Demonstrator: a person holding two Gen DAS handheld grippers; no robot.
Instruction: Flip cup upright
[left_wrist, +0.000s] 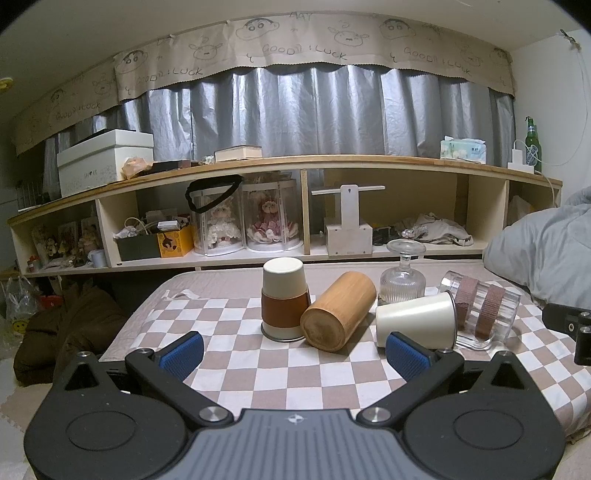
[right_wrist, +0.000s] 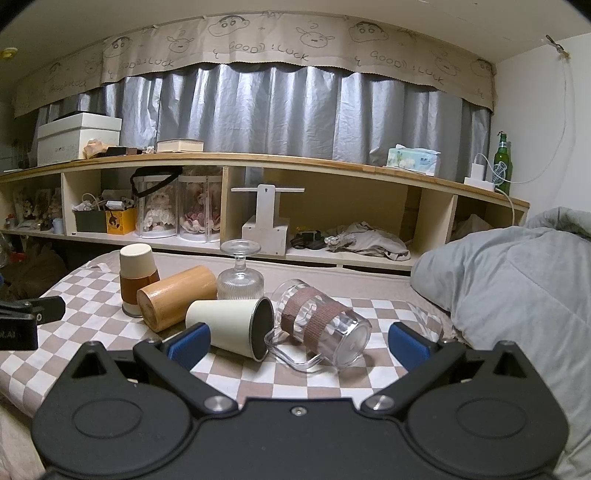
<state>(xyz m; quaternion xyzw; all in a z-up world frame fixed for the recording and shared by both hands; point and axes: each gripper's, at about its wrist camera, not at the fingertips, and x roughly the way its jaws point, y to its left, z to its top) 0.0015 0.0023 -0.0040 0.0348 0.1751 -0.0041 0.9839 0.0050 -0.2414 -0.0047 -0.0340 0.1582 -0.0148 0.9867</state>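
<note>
Several cups lie on a checkered cloth. A cream cup with a brown sleeve stands upside down. A bamboo cup lies on its side. A cream cup lies on its side, mouth to the right. A clear mug with brown bands lies on its side. A glass goblet stands inverted behind them. My left gripper is open and empty, just short of the cups. My right gripper is open and empty, before the cream cup and mug.
A grey duvet is heaped at the right of the bed. A long wooden shelf with boxes, dolls and clutter runs behind. The right gripper's body shows at the left view's right edge.
</note>
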